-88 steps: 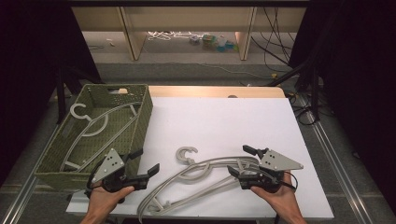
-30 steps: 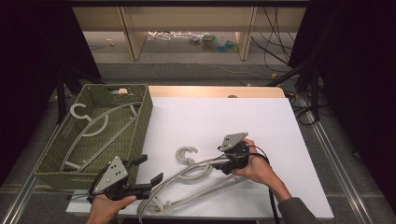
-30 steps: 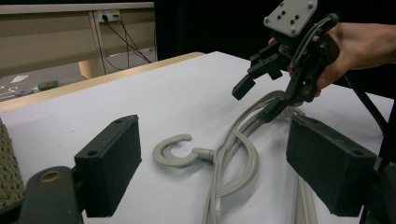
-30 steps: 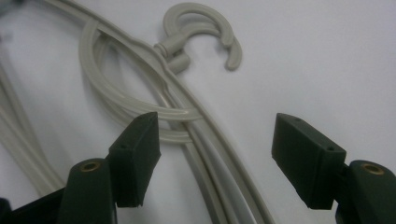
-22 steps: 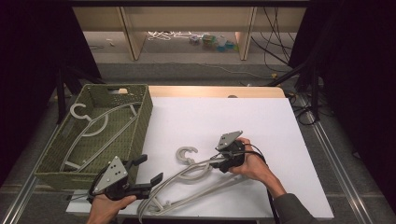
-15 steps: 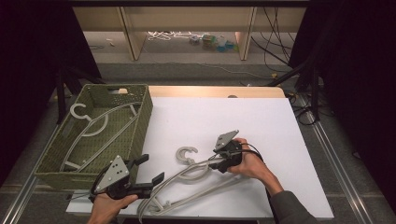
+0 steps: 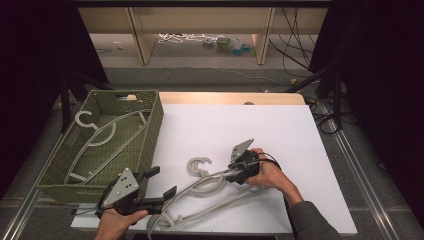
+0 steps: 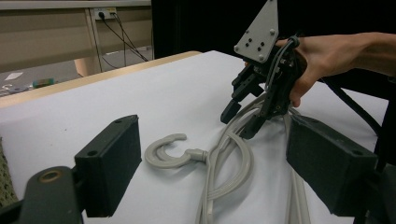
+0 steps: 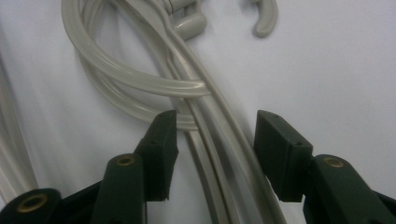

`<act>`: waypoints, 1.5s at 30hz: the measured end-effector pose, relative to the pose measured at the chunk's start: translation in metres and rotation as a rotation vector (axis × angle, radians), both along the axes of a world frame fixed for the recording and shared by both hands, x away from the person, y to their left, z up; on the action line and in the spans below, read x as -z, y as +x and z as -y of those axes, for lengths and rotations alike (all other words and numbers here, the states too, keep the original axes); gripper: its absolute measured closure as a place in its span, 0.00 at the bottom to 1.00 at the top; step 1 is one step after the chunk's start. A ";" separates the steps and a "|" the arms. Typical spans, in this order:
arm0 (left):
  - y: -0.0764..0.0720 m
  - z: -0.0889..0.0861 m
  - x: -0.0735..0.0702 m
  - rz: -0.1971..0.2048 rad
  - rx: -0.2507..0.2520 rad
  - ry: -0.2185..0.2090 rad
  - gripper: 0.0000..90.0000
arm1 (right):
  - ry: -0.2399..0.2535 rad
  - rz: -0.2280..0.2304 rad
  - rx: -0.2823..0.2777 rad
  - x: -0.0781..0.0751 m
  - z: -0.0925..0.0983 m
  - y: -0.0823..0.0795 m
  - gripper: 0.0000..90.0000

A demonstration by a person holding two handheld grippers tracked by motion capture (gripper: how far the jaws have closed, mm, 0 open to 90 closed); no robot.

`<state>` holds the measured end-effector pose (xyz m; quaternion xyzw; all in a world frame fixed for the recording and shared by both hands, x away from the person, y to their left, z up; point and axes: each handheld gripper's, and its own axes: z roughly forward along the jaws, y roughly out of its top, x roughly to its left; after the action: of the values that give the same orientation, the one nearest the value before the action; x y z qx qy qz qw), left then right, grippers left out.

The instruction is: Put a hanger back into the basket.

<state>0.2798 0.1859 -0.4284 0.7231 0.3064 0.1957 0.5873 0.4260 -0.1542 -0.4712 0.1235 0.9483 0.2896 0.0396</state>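
Observation:
Two or more grey plastic hangers (image 7: 210, 186) lie tangled on the white table (image 7: 240, 125), one hook (image 7: 199, 166) curling up at the left. My right gripper (image 7: 231, 175) points down-left onto their arms. In the right gripper view its jaws (image 9: 215, 116) straddle the bundled hanger arms (image 9: 208, 140); they have just been closing, with a small gap still on each side. The left gripper view shows this gripper (image 8: 240, 121) over the hangers (image 8: 229, 158). My left gripper (image 7: 162, 181) is held near the front edge, open and holding nothing (image 8: 212, 135).
A green woven basket (image 7: 152, 132) stands at the table's left with another grey hanger (image 7: 100, 135) inside. The hangers' long ends reach toward the front edge near my left gripper. Wooden shelving and cables lie beyond the table.
My right hand came from the front right to the hangers' middle and crept left along them. Its jaws have narrowed around the arms. My left gripper stayed put.

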 end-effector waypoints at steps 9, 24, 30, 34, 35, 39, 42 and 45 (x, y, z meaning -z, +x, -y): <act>-0.002 0.002 0.000 -0.003 -0.002 -0.001 0.20 | -0.049 0.056 -0.077 -0.003 0.003 0.000 0.72; -0.007 0.003 0.002 -0.028 -0.016 -0.004 0.20 | -0.133 0.164 -0.218 -0.014 -0.002 -0.010 0.86; -0.003 0.003 0.005 -0.039 -0.005 0.016 0.20 | -0.157 0.231 -0.268 -0.027 -0.002 -0.015 0.87; -0.002 0.004 0.006 -0.061 -0.007 0.031 0.20 | -0.157 0.276 -0.288 -0.033 0.000 -0.018 0.88; -0.001 0.006 0.007 -0.064 0.002 0.026 0.20 | -0.150 0.279 -0.292 -0.034 0.001 -0.020 0.88; 0.002 0.013 0.009 -0.097 0.030 0.041 0.21 | -0.151 0.307 -0.322 -0.045 0.004 -0.026 0.90; 0.005 0.018 0.010 -0.105 0.062 0.049 0.22 | -0.141 0.356 -0.343 -0.053 0.007 -0.030 0.91; 0.006 0.020 0.010 -0.120 0.059 0.053 0.22 | -0.131 0.348 -0.332 -0.059 0.010 -0.034 0.91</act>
<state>0.2858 0.1657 -0.4380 0.7574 0.3142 0.1428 0.5542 0.3917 -0.1644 -0.4123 -0.0884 0.9512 0.2470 0.1624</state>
